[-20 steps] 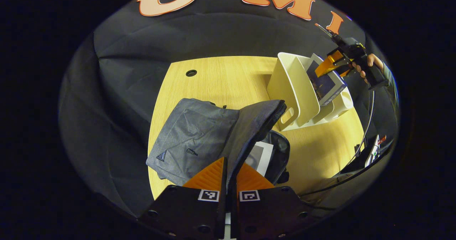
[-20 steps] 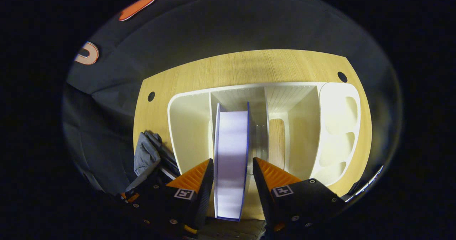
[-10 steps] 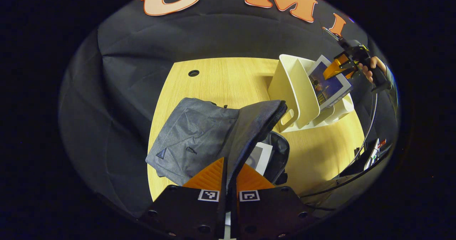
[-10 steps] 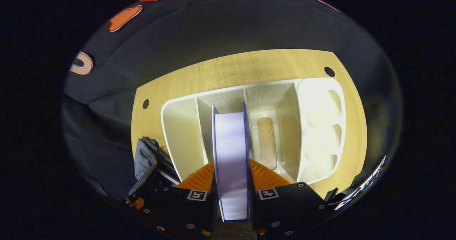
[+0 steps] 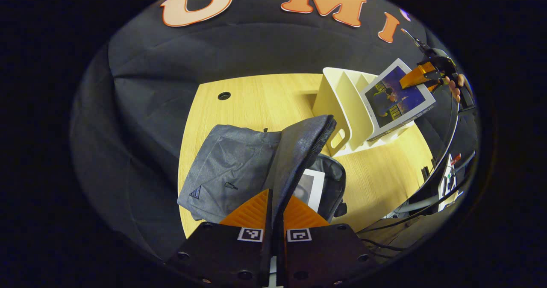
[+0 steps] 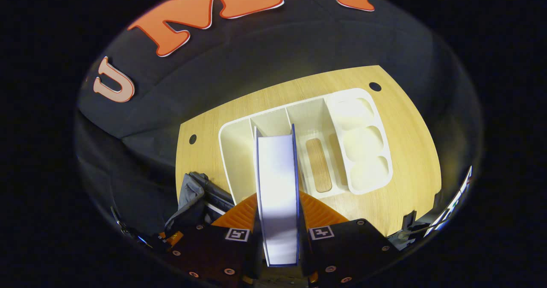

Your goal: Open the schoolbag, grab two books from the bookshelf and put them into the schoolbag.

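Book (image 6: 277,185) sits clenched in the right gripper (image 6: 277,219); left gripper (image 5: 273,207) pinches the schoolbag (image 5: 256,160) flap. Swing it edge-first into the mouth.

My left tongs (image 5: 274,202) sit on two black blocks, each with a small square black-and-white marker on top and round screw holes along the lower edge. The inner faces of the fingers (image 5: 250,209) are ribbed. My right tongs (image 6: 277,211) have the same black blocks, markers and screws. Farther off, my hand (image 5: 456,87) wraps a black handle.
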A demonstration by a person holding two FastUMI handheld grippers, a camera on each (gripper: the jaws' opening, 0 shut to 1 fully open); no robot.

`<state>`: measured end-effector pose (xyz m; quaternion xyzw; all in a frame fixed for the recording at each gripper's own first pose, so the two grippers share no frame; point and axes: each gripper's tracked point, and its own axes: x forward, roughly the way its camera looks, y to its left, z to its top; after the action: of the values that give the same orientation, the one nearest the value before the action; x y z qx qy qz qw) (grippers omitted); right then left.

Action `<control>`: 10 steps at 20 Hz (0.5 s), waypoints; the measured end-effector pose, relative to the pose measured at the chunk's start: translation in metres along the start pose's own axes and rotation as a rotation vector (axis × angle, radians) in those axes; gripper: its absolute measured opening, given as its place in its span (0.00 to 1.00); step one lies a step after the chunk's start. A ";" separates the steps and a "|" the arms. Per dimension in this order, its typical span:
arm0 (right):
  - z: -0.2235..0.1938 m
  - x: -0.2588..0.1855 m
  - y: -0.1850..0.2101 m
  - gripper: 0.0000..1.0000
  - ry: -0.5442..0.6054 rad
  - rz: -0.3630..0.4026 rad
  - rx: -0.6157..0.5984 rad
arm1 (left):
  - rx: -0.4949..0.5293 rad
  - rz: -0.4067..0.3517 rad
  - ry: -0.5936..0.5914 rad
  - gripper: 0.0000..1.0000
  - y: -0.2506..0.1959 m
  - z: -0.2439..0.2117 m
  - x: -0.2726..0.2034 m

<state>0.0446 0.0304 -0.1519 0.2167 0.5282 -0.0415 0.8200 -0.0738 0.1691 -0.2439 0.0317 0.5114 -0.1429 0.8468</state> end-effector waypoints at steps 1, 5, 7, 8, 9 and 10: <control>-0.008 -0.007 -0.002 0.36 -0.010 -0.002 0.022 | 0.017 -0.017 -0.002 0.06 0.002 -0.001 0.001; -0.043 -0.031 -0.007 0.36 -0.041 0.005 0.126 | 0.078 -0.073 -0.004 0.06 0.007 -0.004 0.001; -0.064 -0.040 -0.006 0.36 -0.046 0.019 0.184 | 0.111 -0.092 -0.005 0.06 0.011 -0.003 0.000; -0.073 -0.044 -0.009 0.36 -0.048 0.027 0.209 | 0.127 -0.100 -0.007 0.06 0.012 -0.004 0.000; -0.085 -0.047 -0.009 0.36 -0.050 0.038 0.239 | 0.141 -0.110 -0.005 0.06 0.014 -0.003 0.000; -0.095 -0.049 -0.008 0.36 -0.051 0.048 0.261 | 0.154 -0.118 -0.006 0.06 0.015 -0.003 -0.001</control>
<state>-0.0601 0.0532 -0.1437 0.3328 0.4919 -0.0958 0.7988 -0.0726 0.1839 -0.2462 0.0660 0.4971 -0.2313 0.8337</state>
